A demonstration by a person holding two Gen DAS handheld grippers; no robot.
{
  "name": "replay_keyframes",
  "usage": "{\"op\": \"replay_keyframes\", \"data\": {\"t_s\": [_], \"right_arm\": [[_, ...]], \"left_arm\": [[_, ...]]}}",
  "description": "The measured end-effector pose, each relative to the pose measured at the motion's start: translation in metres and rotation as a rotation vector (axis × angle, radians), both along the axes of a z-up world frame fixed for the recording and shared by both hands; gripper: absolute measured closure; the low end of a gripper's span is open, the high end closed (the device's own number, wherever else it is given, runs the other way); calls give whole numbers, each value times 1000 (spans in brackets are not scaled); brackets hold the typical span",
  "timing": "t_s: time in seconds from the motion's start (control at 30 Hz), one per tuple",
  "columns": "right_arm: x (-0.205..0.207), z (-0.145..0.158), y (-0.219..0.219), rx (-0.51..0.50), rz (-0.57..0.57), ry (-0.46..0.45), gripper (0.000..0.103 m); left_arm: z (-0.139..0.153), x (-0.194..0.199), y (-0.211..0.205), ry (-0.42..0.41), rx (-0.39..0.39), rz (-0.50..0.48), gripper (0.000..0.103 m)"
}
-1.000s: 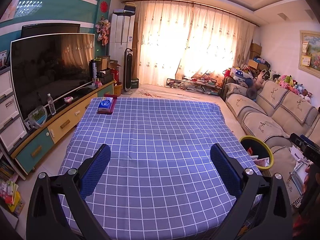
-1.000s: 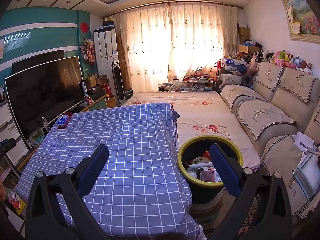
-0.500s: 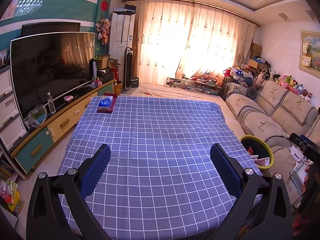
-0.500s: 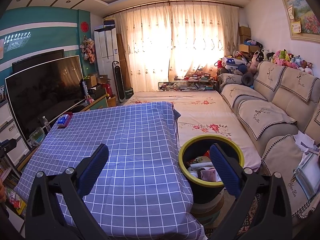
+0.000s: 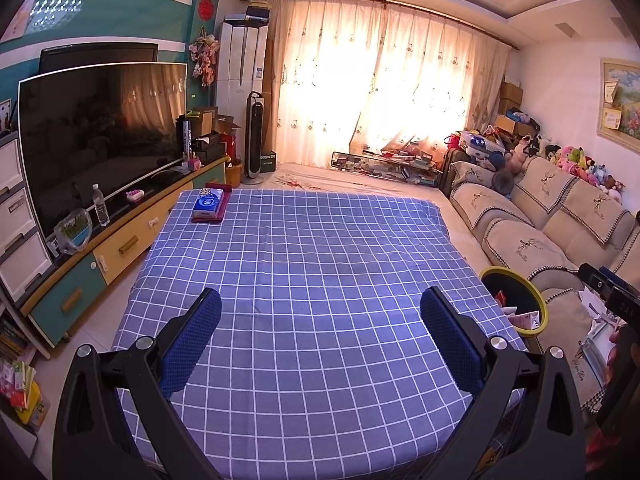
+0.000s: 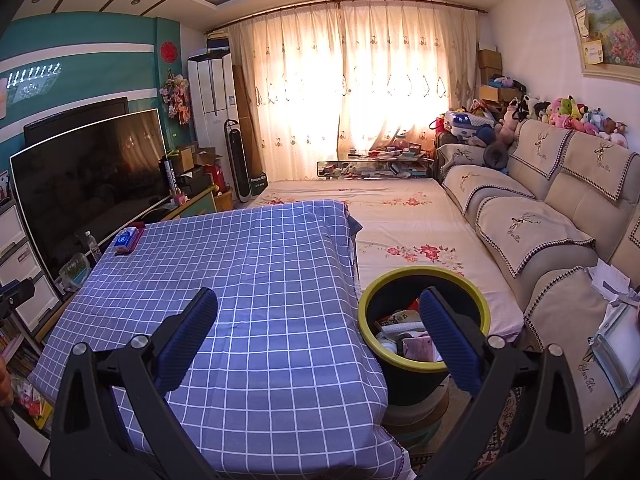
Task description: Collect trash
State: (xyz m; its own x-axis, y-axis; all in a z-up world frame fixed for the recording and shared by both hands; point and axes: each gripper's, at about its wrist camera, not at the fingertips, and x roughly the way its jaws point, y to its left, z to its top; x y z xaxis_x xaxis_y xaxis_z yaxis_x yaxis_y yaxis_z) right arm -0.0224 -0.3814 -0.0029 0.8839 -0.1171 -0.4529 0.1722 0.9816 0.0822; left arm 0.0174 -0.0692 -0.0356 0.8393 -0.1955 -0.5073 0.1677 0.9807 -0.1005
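Almost nothing has shifted over the last second: our left tool (image 5: 320, 320) and right tool (image 6: 318, 316) still hover wide and empty. Trash sits in the bin (image 6: 424, 276) by the counter's (image 5: 312, 248) right edge, so collecting looks finished.

Table (image 5: 320, 264) is covered in matt checked cloth. Gripper pads (image 5: 192, 340) are finished in rough, textured blue rubber-like material on matt black plastic. Bin (image 6: 424, 384) looks smooth plastic.

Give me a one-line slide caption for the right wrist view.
Open right gripper hovers empty between checked tablecloth and yellow-rimmed trash bin holding trash.
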Motion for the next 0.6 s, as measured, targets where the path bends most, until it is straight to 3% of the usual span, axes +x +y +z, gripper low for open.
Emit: {"op": "replay_keyframes", "data": {"t_s": [0.6], "right_arm": [[1,-3,-1,1,1,6,7]], "left_arm": [[-4,3,-2,7,3,-6,5]]}}
